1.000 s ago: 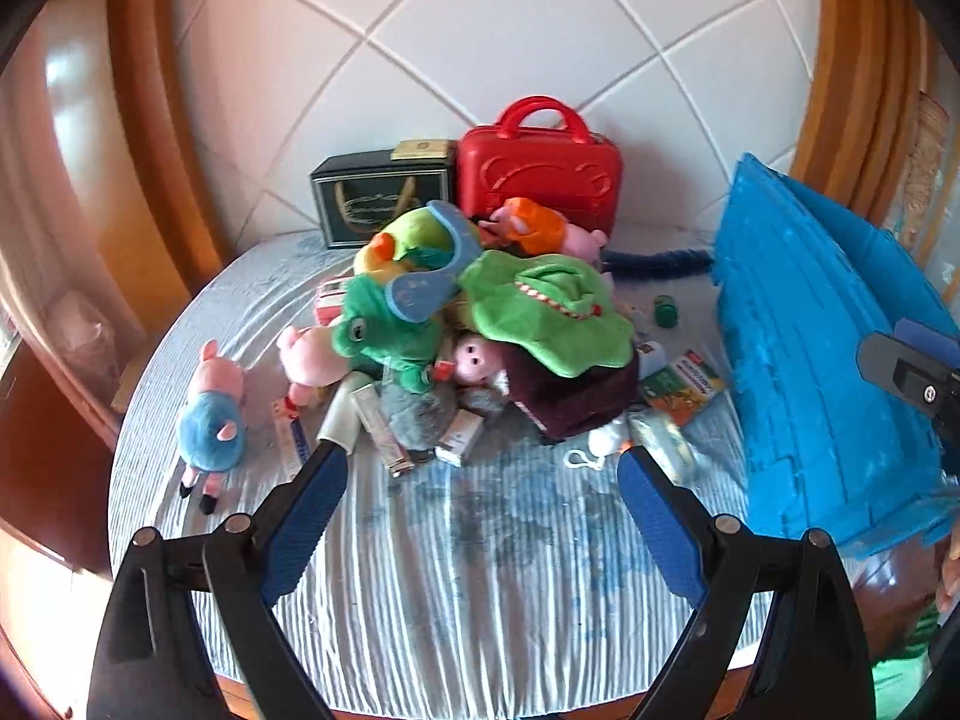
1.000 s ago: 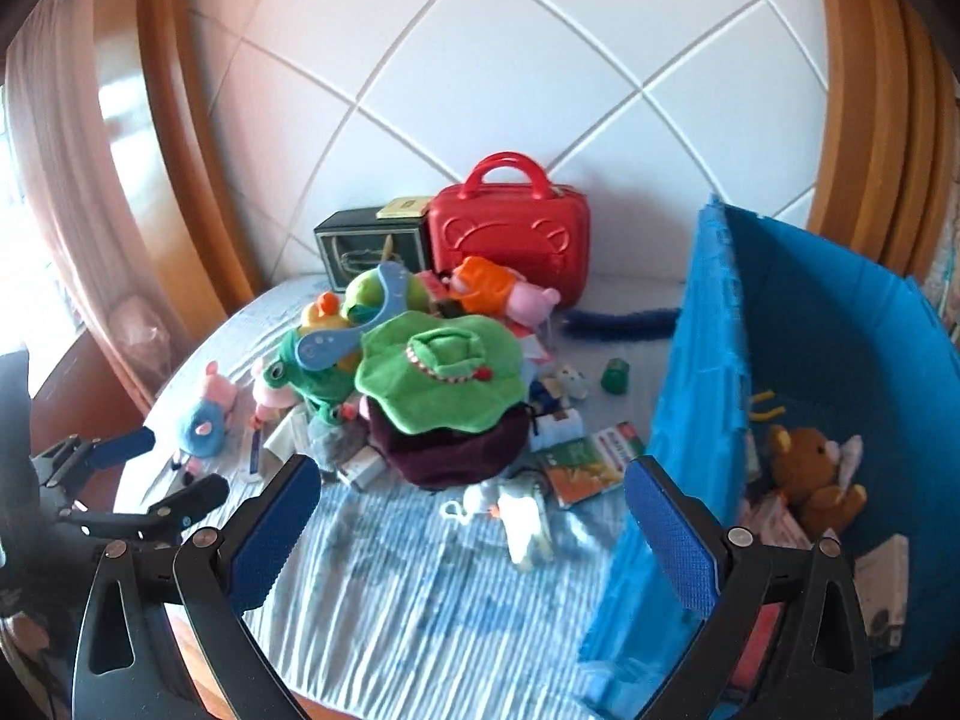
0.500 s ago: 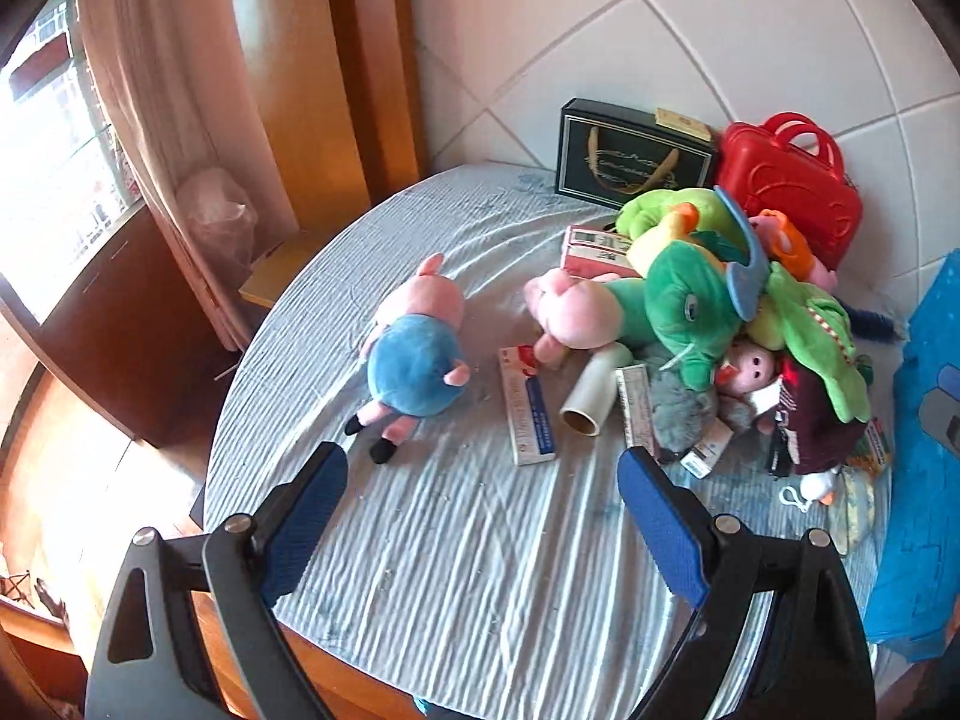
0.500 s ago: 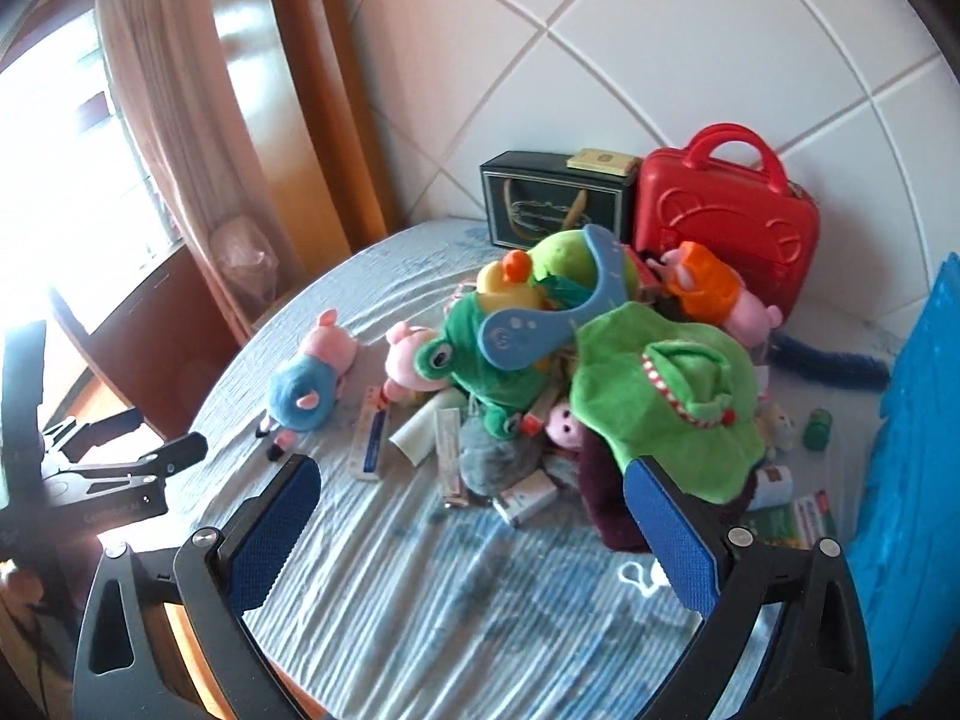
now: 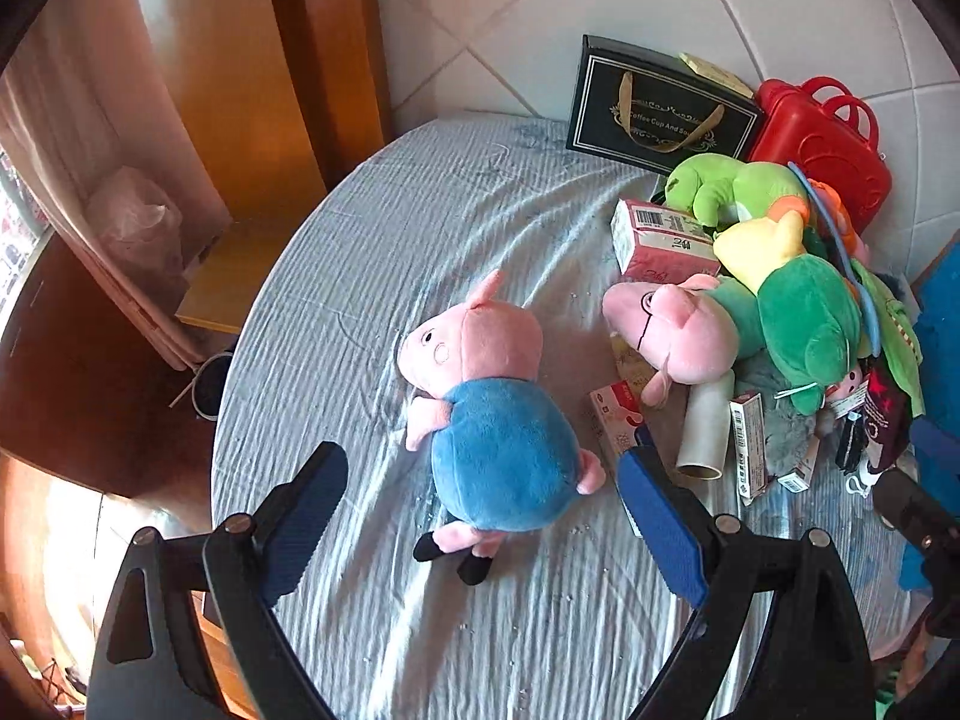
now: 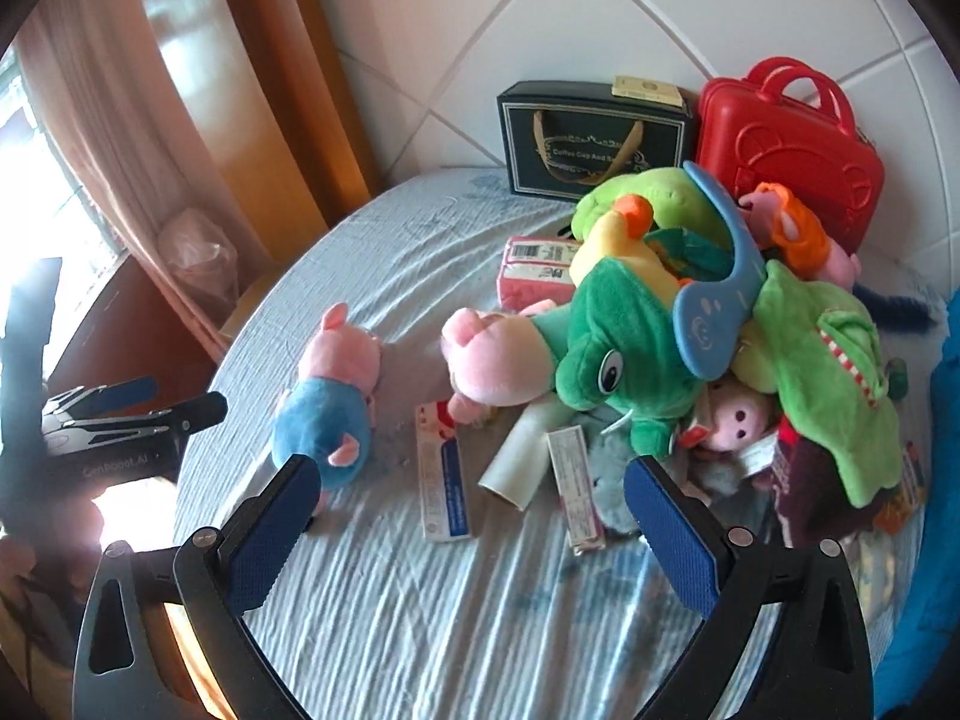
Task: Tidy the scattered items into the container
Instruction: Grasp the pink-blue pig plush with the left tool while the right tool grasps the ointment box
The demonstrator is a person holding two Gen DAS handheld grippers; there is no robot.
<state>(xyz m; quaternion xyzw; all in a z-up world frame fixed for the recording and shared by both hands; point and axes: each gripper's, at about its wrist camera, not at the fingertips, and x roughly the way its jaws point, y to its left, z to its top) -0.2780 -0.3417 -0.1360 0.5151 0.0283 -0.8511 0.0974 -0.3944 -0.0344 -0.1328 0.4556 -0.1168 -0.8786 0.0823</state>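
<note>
A pink pig plush in a blue shirt [image 5: 492, 414] lies alone on the round table's pale blue cloth [image 5: 420, 228]. My left gripper [image 5: 480, 516] is open, its jaws on either side of the plush's lower body, just above it. The same plush shows in the right wrist view [image 6: 327, 408]. My right gripper [image 6: 462, 522] is open and empty above a toothpaste box [image 6: 443, 480] and a white tube [image 6: 519, 456]. A heap of plush toys [image 6: 630, 348] lies to the right. The blue container [image 6: 948, 480] shows only as an edge at far right.
A dark gift bag [image 6: 591, 138] and a red toy suitcase [image 6: 786, 150] stand against the tiled wall behind the heap. A pink tissue pack [image 5: 660, 237] lies by the plush heap. The table's left edge drops off beside a curtain and wooden furniture [image 5: 90, 330].
Both grippers swung left, away from the blue container. The left gripper has come down close over the blue-shirted pig; the right gripper has moved nearer the small boxes in front of the heap.
</note>
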